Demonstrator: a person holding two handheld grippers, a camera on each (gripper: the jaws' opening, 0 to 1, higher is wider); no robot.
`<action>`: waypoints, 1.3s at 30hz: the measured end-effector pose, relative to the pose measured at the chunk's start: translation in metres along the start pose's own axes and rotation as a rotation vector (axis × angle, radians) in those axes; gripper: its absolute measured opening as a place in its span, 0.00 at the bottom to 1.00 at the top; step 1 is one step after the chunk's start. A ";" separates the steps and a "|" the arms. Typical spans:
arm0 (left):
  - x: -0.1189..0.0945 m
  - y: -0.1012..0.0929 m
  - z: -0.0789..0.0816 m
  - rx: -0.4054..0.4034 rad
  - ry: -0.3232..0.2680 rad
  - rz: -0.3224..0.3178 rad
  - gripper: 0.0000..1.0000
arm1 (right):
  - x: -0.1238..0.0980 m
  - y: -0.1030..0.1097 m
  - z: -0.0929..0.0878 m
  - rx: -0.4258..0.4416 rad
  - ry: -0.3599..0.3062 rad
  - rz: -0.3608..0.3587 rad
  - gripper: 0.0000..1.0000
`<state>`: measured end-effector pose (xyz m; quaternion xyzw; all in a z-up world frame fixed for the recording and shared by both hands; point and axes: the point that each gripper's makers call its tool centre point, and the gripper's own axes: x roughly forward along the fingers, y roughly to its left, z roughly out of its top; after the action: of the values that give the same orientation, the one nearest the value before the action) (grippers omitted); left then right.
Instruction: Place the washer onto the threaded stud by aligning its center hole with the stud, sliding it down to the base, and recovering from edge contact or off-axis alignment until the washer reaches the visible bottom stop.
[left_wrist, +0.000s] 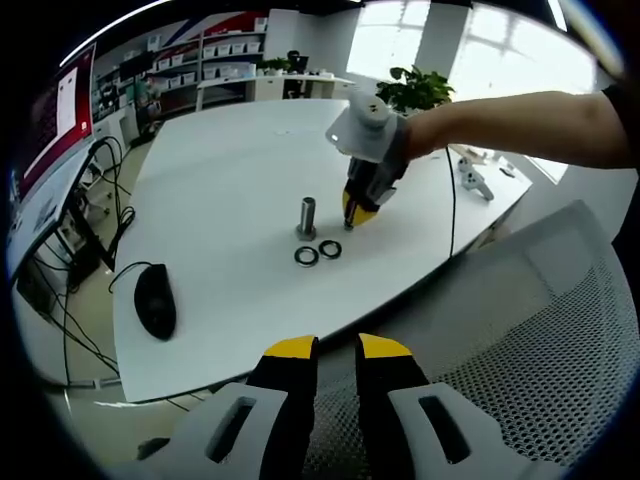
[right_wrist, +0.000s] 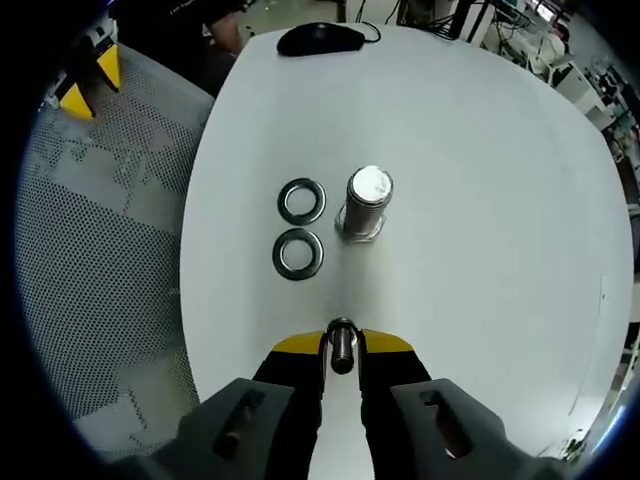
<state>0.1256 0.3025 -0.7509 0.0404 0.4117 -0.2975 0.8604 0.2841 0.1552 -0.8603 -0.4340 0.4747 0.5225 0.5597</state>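
Note:
A metal stud (left_wrist: 306, 218) (right_wrist: 365, 205) stands upright on a hex base on the white table (left_wrist: 220, 180) (right_wrist: 480, 200). Two steel washers lie flat beside it, one (left_wrist: 306, 256) (right_wrist: 301, 200) touching the other (left_wrist: 330, 249) (right_wrist: 298, 253). My right gripper (right_wrist: 342, 345) (left_wrist: 352, 212) is shut on a small metal bolt-like piece (right_wrist: 342, 348), low over the table just short of the washers. My left gripper (left_wrist: 337, 348) (right_wrist: 90, 80) hangs off the table over a mesh chair, its jaws a narrow gap apart with nothing between them.
A black mouse (left_wrist: 155, 300) (right_wrist: 320, 38) with its cable lies near the table's edge. The grey mesh chair (left_wrist: 520, 340) (right_wrist: 100, 250) sits beside the table. A person's arm (left_wrist: 520, 120) reaches over the table. A plant (left_wrist: 415, 88) stands at the far side.

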 end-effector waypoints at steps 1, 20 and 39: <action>0.000 0.000 0.000 0.001 0.000 -0.001 0.12 | 0.000 -0.001 -0.001 0.002 0.000 -0.001 0.14; 0.000 0.000 0.001 -0.002 -0.006 -0.004 0.12 | 0.002 0.004 0.003 0.005 -0.034 0.010 0.23; 0.000 0.001 0.000 -0.004 -0.005 -0.003 0.12 | -0.013 -0.004 -0.017 0.047 -0.071 -0.005 0.26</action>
<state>0.1263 0.3029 -0.7508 0.0374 0.4101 -0.2979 0.8612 0.2865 0.1357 -0.8507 -0.4034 0.4655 0.5248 0.5875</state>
